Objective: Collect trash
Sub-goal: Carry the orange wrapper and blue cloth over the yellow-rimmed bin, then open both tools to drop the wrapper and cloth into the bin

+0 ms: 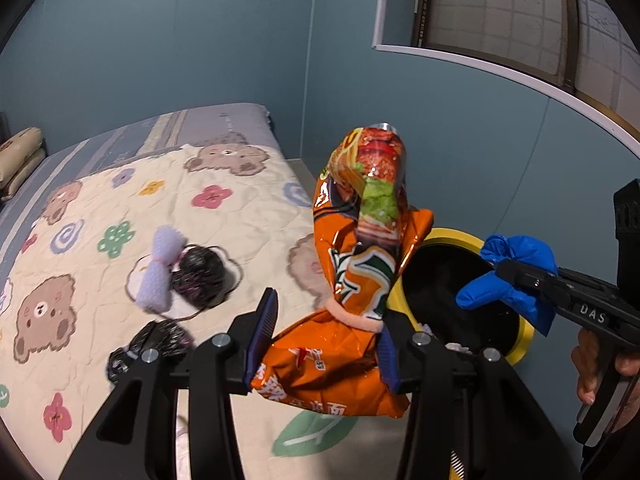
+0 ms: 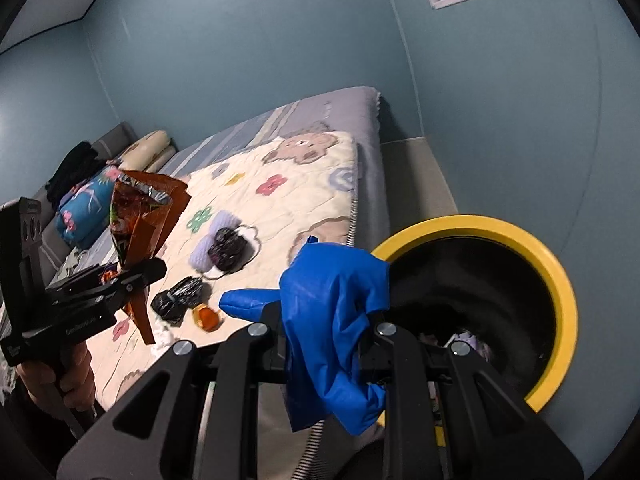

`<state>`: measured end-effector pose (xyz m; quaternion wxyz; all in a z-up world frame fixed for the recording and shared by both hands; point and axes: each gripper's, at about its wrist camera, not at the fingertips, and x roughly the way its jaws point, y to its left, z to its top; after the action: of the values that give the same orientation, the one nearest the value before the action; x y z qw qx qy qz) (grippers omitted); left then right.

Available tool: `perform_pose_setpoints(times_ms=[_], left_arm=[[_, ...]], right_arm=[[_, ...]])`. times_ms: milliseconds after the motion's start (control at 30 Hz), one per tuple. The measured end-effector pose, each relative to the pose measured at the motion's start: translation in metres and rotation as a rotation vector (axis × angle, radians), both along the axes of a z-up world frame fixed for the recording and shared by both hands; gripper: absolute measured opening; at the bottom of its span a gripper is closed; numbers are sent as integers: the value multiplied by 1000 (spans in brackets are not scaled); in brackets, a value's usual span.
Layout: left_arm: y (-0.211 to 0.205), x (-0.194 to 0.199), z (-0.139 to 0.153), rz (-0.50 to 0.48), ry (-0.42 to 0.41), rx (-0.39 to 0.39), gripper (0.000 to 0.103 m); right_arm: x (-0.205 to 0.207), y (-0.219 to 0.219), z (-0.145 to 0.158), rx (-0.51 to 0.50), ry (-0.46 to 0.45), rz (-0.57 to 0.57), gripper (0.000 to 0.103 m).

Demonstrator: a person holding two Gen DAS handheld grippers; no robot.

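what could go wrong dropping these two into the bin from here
1. The orange snack bag, pinched low by the left gripper, stands tall and floppy beside the yellow-rimmed bin, over the bed edge; released now, it might miss.
2. The blue glove in the right gripper drapes over the fingers and hangs near the rim, so it may snag or land outside.
3. The grippers are close together and could collide at the opening.

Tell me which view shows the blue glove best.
The right wrist view: the blue glove fills the centre, clamped in the right tongs. The left wrist view shows it small at the right edge, over the yellow-rimmed bin.
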<state>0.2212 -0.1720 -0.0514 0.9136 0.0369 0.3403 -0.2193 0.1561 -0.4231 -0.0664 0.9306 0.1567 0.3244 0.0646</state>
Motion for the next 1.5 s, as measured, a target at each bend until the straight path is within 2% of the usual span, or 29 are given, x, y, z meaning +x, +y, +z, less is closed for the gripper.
perform_pose_setpoints(times_ms=[333,733,900,1067,1333,1433,1500], left_arm=[[-52,20,-7,-63,25,-13,42],[-111,45,-30,-116,80,-44,42],[-134,51,-43,-139,93,-33,43],[-148,60,-56,-134,132,-34,43],[-160,71,-68,-135,165,-42,43],[-161,72,-68,-133,162,-42,46],[-159,72,-69,-132,164,-46,51]], right_arm=[[8,-50,-12,35,15,-96,19],[27,-87,-48,75,89,-182,19],[34,-92,-58,37,101,-206,19],[37,-99,-64,-24,109,-247,20],[37,-108,-69,-48,124,-273,21],[34,-109,-69,-46,120,-282,25],[37,-108,-69,-37,117,-282,26]])
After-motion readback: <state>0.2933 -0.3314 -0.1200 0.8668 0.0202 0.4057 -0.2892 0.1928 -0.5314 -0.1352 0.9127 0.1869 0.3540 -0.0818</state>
